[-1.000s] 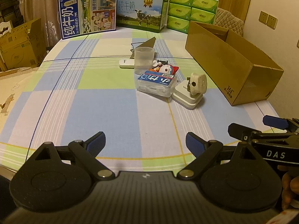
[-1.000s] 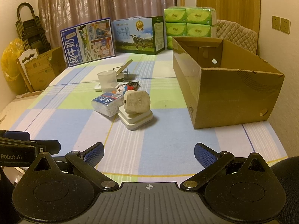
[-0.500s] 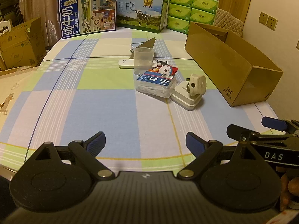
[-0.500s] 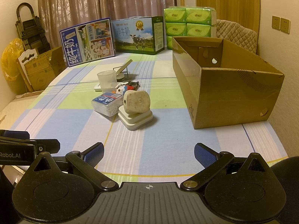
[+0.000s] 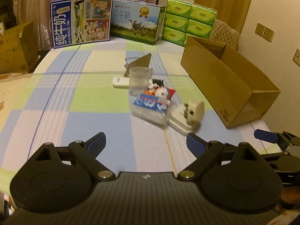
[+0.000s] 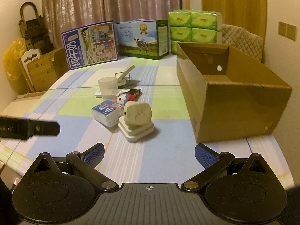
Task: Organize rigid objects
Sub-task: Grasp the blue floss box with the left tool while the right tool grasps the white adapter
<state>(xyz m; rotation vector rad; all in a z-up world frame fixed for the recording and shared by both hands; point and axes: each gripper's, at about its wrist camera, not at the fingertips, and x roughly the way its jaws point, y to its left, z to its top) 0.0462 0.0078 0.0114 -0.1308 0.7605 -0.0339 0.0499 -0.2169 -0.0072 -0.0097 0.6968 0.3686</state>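
Observation:
A small pile lies mid-table: a clear plastic cup (image 5: 139,80) (image 6: 108,88), a clear box with a blue label (image 5: 151,109) (image 6: 106,113), a cartoon toy (image 5: 162,93) (image 6: 122,99), a white remote (image 5: 121,82), and a beige plug adapter (image 5: 194,110) (image 6: 137,113) on stacked white square pieces (image 5: 181,123) (image 6: 136,131). To the right stands an open cardboard box (image 5: 225,82) (image 6: 234,97). My left gripper (image 5: 145,144) is open, short of the pile. My right gripper (image 6: 149,152) is open too, nearer the white squares. Both hold nothing.
Two milk cartons (image 5: 80,21) (image 5: 136,26) and stacked green tissue packs (image 5: 187,21) line the table's (image 5: 75,97) far edge. A folded cardboard stand (image 5: 139,63) sits behind the cup. More cardboard boxes (image 6: 41,69) stand off the table's left side.
Both grippers have moved forward toward the pile, which looks larger and closer. In the right wrist view the left gripper has risen higher. Both grippers stayed open.

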